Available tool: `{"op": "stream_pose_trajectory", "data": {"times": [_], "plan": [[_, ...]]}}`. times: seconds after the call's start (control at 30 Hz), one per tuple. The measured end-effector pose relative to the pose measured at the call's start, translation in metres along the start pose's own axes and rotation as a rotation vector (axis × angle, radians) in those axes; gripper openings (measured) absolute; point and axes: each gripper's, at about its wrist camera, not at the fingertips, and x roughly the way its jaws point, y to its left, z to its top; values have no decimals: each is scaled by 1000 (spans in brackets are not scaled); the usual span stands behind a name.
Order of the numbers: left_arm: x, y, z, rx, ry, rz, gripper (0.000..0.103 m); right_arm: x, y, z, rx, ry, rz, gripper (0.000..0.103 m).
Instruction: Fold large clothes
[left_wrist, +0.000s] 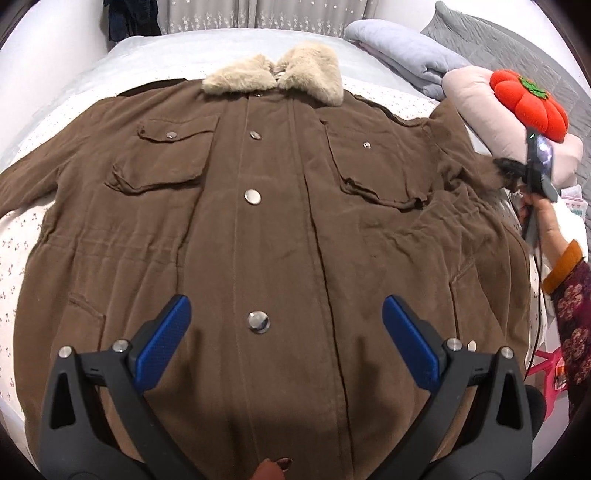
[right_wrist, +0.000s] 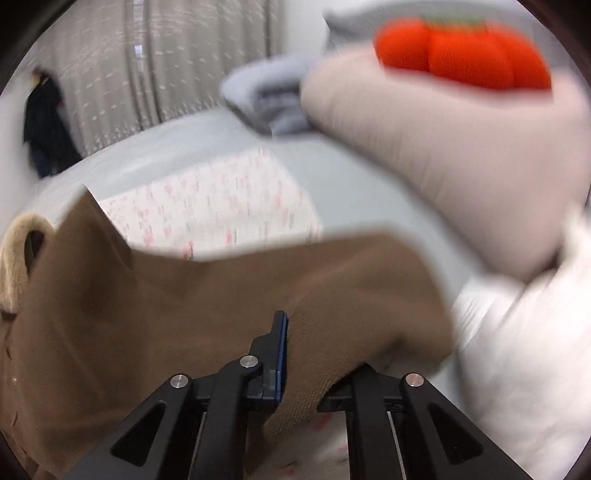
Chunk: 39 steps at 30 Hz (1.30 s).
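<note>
Left wrist view: one brown coat (left_wrist: 266, 221) spread face-up on bed (left_wrist: 22, 229), four snaps down placket; left tool (left_wrist: 286, 325) open above hem, holding nothing. Right wrist view: right tool (right_wrist: 291, 354) clamped on sleeve cuff (right_wrist: 332, 302). Likely heavy, soft, floppy; best gripped at cuffs and hem.

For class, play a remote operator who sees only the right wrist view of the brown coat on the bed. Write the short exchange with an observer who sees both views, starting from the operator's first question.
Operator: My gripper is clamped on brown cloth. Which part?
Observer: The right gripper holds the cuff of the sleeve, out beside the pink pillow.
Operator: Is the coat fastened?
Observer: Yes, the coat lies face up, snaps closed, fur collar at the far end.
Operator: Where is the other gripper?
Observer: The left gripper is open above the coat's lower front, holding nothing.
</note>
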Motion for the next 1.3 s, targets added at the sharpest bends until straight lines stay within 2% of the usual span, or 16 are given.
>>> {"op": "stream_pose_trajectory", "data": {"times": [0.1,0.17,0.23,0.3,0.4,0.47,0.5,0.53,0.57,0.6,0.7,0.8,0.87,0.93,1.07,1.3], "plan": [[-2,2,5,-4,-5,-4,103,-41,-24,34,-23,-123,-139,6],[-3,1,7,-3,-7,-14,103,-53,-45,52,0,-139,-161,6],[-5,0,7,5,-13,-22,103,-52,-58,58,-25,-144,-233,6],[-6,0,4,8,-9,-32,103,-26,-63,57,-85,-92,-337,6],[-8,3,-1,13,4,-33,103,18,-62,47,-104,35,-342,7],[-13,10,-4,14,-1,-16,103,23,-60,38,-99,53,-357,16],[-17,13,-6,13,-7,-6,103,22,-59,35,-95,56,-363,28],[-20,17,-6,8,-14,4,103,21,-61,35,-96,57,-372,46],[-23,22,-7,1,-20,13,103,15,-61,35,-97,53,-383,57],[-28,29,-8,-11,-26,20,103,6,-61,33,-94,43,-382,72],[-37,45,-12,-33,-31,40,103,-28,-65,36,-64,20,-302,77],[-46,58,-19,-33,-36,82,103,-66,-62,30,-58,25,-160,84],[-56,69,-26,-33,-40,106,103,-95,-56,18,-76,37,-69,84],[-68,83,-35,-43,-44,125,103,-130,-48,0,-100,37,38,84],[-93,106,-58,-51,-71,162,103,-191,-38,-39,-138,10,182,85],[-123,143,-110,-61,-103,224,103,-278,-14,-130,-284,-47,327,91]]}}
